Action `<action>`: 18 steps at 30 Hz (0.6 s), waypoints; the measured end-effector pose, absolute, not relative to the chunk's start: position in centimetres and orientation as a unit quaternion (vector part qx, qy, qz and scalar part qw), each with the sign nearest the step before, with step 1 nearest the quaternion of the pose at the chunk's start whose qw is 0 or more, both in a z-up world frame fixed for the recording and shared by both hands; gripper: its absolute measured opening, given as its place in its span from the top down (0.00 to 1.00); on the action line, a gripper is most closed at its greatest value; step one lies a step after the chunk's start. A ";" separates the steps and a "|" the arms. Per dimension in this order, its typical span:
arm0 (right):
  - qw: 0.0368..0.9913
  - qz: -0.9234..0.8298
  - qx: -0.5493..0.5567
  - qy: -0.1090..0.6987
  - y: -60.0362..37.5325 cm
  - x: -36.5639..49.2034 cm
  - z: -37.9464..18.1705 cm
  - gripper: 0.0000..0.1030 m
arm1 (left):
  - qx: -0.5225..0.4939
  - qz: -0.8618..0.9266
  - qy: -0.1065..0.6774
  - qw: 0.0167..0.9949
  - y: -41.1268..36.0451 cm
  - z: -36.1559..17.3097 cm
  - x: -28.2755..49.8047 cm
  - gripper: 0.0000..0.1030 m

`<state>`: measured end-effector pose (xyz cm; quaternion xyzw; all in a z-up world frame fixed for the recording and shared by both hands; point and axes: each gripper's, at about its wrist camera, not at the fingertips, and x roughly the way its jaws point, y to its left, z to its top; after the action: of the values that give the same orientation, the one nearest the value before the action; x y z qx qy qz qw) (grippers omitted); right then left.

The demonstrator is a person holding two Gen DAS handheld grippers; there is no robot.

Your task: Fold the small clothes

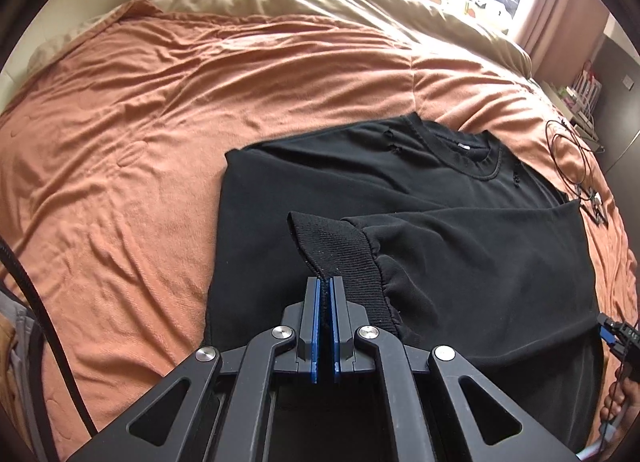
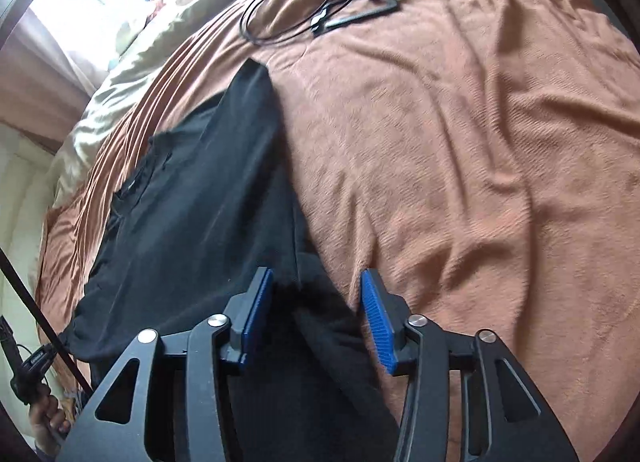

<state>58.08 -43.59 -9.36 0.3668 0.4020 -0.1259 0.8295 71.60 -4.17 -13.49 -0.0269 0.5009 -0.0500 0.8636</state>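
The black sweater (image 1: 400,202) lies on the bed (image 1: 140,122), bare blanket around it. Left tongs (image 1: 325,282) clamp its ribbed cuff (image 1: 340,246). Right tongs (image 2: 316,282) stand apart over the sweater's edge, which is blurred.

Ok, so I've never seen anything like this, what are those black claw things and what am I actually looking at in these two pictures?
They are handheld grippers, one in each of a person's hands, each carrying a wide-angle camera that looks along its fingers. One picture comes from the left gripper, whose blue pads are shut on the ribbed cuff of a black sweatshirt. The other comes from the right gripper, open over the sweatshirt's edge and gripping nothing. The sweatshirt lies on an orange blanket on a bed, with black cables farther off.
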 end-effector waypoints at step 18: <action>0.842 -0.173 0.326 0.393 -41.8 57.4 -6.4 0.68 | -0.099 -0.011 0.517 0.850 1.4 -15.2 72.5 0.74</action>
<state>57.39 -41.81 -6.41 0.3260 0.3926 -0.1726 0.8425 72.53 1.45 -15.21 -0.0988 0.5174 -0.0113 0.8499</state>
